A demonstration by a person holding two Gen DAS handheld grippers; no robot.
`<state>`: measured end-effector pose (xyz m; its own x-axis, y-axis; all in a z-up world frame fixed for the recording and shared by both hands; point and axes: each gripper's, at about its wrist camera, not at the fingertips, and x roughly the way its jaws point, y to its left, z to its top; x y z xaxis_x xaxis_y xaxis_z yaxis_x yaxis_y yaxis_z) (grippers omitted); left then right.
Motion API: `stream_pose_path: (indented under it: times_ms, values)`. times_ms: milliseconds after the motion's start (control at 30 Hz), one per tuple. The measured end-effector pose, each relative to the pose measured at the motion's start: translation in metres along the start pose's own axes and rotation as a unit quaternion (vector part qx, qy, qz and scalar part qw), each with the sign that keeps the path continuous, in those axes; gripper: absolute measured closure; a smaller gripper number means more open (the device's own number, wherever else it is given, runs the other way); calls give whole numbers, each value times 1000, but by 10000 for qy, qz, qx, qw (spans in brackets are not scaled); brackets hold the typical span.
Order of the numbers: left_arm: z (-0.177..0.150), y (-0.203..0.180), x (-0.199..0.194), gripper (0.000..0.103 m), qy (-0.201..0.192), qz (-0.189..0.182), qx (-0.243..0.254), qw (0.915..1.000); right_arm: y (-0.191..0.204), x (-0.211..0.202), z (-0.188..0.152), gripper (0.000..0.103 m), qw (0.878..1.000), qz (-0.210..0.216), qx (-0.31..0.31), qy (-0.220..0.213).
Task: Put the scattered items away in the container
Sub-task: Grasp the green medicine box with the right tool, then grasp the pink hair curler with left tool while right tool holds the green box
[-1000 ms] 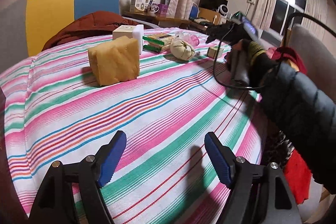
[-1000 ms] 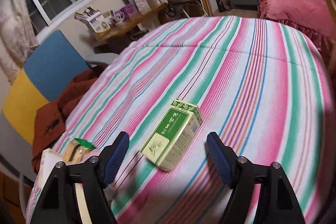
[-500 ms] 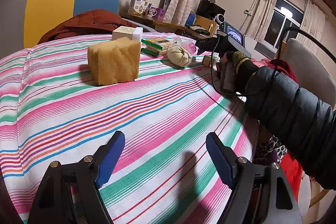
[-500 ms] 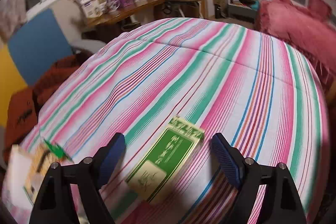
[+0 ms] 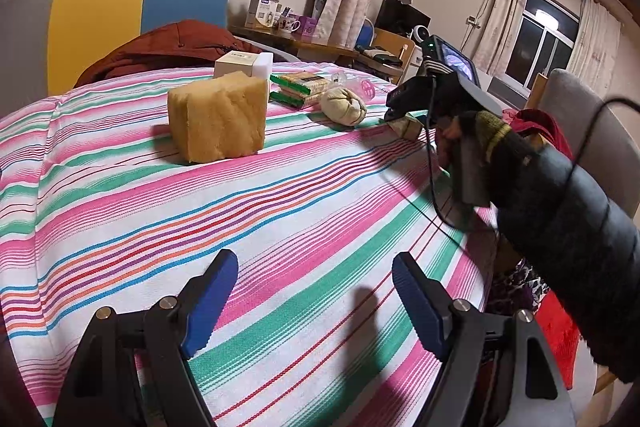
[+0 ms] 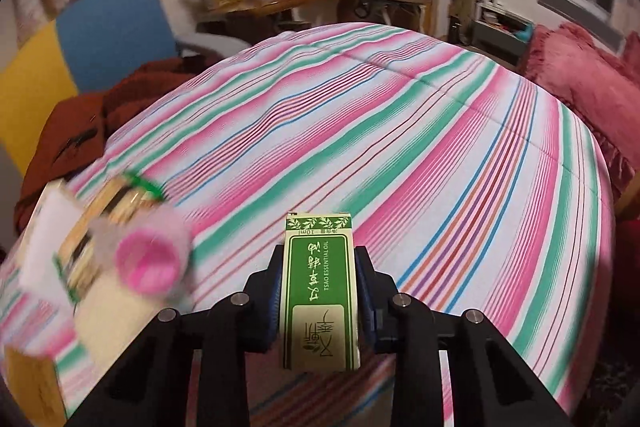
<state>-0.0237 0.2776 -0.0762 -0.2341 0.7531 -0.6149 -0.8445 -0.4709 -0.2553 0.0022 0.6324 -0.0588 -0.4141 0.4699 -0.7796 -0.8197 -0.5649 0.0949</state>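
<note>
My right gripper [image 6: 318, 291] is shut on a small green essential-oil box [image 6: 319, 291], held between its blue pads just above the striped tablecloth [image 6: 400, 131]. In the left wrist view the right gripper [image 5: 400, 105] reaches over the table's right side, with the box [image 5: 406, 126] partly hidden under it. My left gripper [image 5: 314, 301] is open and empty, low over the near cloth [image 5: 240, 219]. A yellow sponge block [image 5: 220, 117], a white box [image 5: 236, 63], green packets [image 5: 298, 89], a cream round bundle [image 5: 344, 105] and a pink-capped bottle [image 5: 366, 87] lie at the far side.
A red-brown jacket [image 5: 168, 47] lies at the far table edge before a yellow and blue chair [image 5: 136, 11]. The person's dark sleeve [image 5: 560, 227] crosses the right side. In the right wrist view a blurred pink cap [image 6: 148, 259] and packets [image 6: 80, 227] lie at left.
My right gripper has closed on the green box, which now stands straight between the pads; before it lay slanted on the cloth between open fingers. The left gripper has stayed open and dipped slightly.
</note>
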Motion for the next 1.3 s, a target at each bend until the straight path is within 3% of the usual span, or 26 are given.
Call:
stream_pose_path:
  times_ms: [233, 433, 667, 867, 1133, 1300]
  values:
    - [23, -3, -5, 22, 177, 9, -395, 9991, -12, -24, -31, 71, 9989, 400, 123, -194]
    - [87, -36, 1, 22, 15, 290, 186, 9994, -25, -28, -42, 71, 9946, 870, 442, -349]
    - [151, -72, 56, 22, 293, 286, 953, 9946, -34, -26, -43, 71, 9889, 1232, 688, -475]
    - [193, -89, 115, 22, 624, 130, 915, 9938, -34, -23, -43, 71, 9856, 1413, 749, -539]
    - [214, -102, 186, 22, 1294, 470, 1078, 9846, -36, -20, -45, 71, 9818, 1629, 792, -575]
    - [219, -99, 213, 22, 1492, 774, 990, 9808, -38, -19, -45, 71, 9802, 1711, 811, -582]
